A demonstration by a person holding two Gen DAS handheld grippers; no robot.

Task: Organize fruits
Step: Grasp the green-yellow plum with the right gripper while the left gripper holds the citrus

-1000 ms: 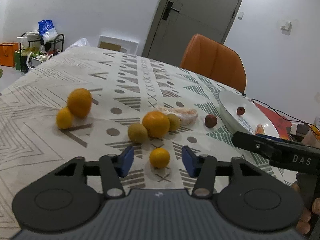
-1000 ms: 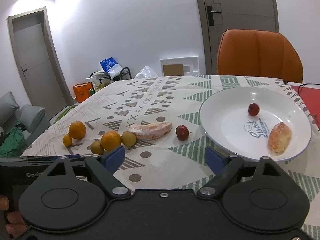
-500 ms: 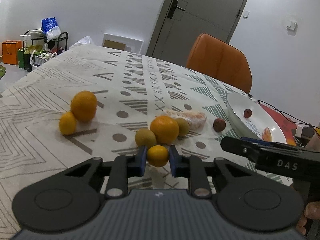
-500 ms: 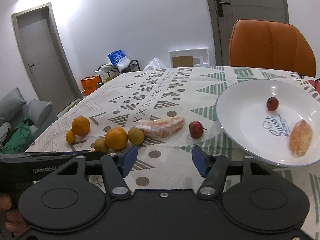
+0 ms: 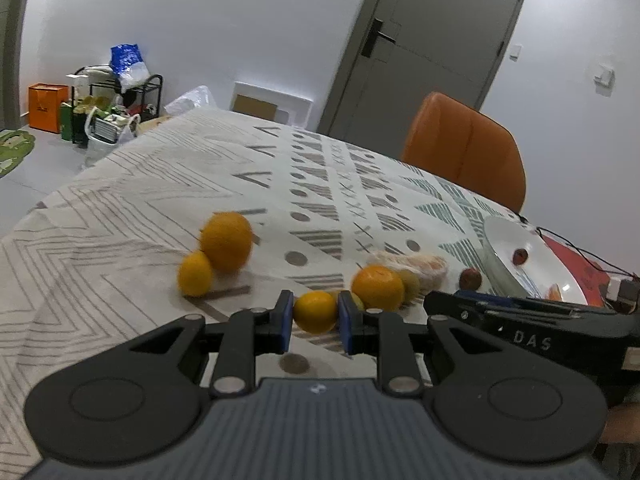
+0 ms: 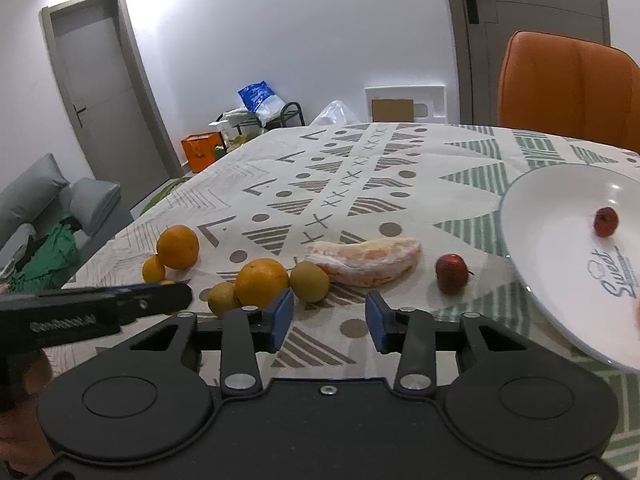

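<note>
The left hand-held gripper [image 5: 315,321] was clamped on a small orange [image 5: 315,312], held above the patterned table [image 5: 120,216]. The right hand-held gripper [image 6: 328,320] stood released, nothing between its blue pads [image 6: 281,320]. The white plate [image 6: 552,240] held a small red fruit [image 6: 606,221]; a pomelo segment [image 6: 366,262] lay on the table beside it.

You get even, soft indoor light; the white wall [image 6: 280,40] glares upper left. Fisheye bends the door [image 5: 420,40], and the two oranges [image 5: 218,254] look motion-blurred.
</note>
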